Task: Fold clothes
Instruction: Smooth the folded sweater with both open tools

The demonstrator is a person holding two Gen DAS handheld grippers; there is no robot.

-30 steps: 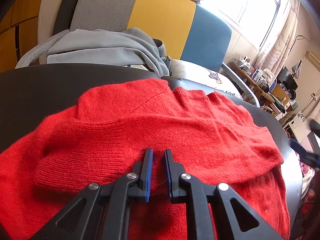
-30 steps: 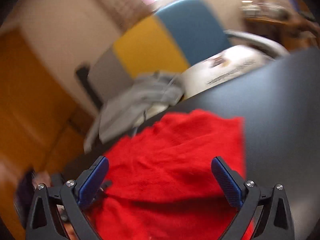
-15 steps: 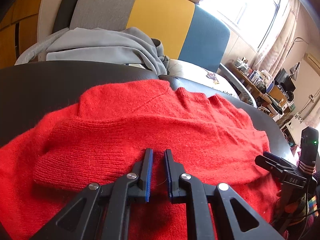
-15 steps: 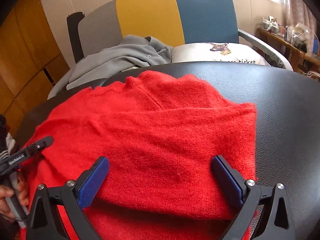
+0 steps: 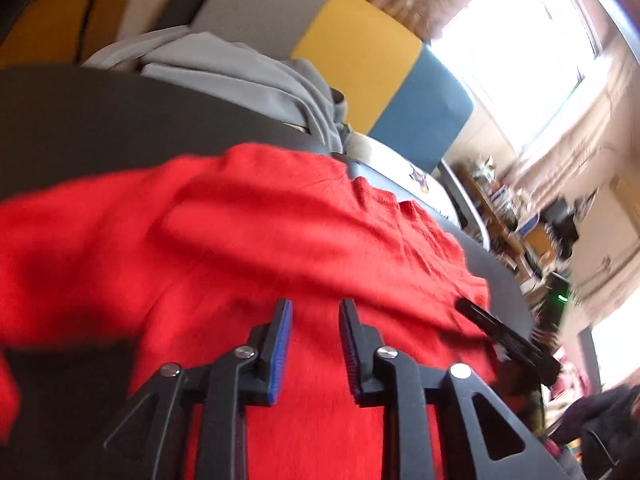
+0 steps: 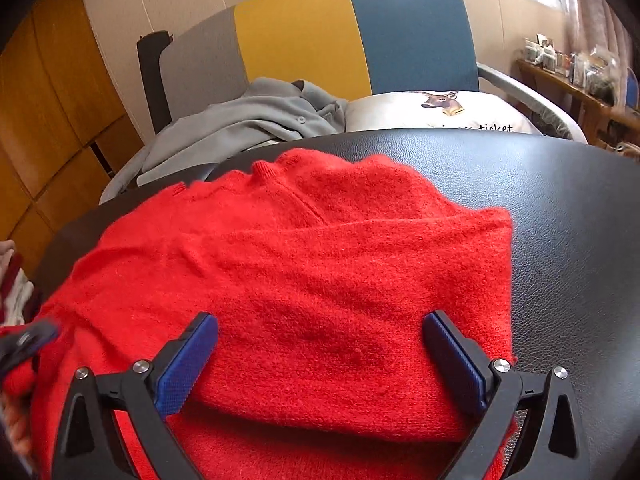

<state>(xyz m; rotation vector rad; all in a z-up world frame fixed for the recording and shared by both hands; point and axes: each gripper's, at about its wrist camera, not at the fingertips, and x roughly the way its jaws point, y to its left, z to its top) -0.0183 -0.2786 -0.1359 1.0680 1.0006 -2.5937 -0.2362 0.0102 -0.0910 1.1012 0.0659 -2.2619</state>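
Note:
A red knitted sweater (image 6: 320, 272) lies partly folded on a black leather table (image 6: 568, 200); it also shows in the left wrist view (image 5: 280, 240). My right gripper (image 6: 320, 344) is wide open just above the sweater's near folded edge, empty. My left gripper (image 5: 314, 320) hangs over the sweater with its jaws a narrow gap apart, nothing between them. The right gripper's finger also shows in the left wrist view (image 5: 504, 336) at the sweater's right edge. The left wrist view is blurred.
Behind the table stands a grey, yellow and blue chair (image 6: 320, 40) with a grey garment (image 6: 248, 120) and a white printed cushion (image 6: 440, 112) on it. A cluttered shelf (image 6: 568, 64) is at the far right. Wooden cabinets (image 6: 48, 120) are on the left.
The left gripper has opened slightly and its view has swung and tilted, now blurred. The right gripper has come a little closer over the sweater, still wide open.

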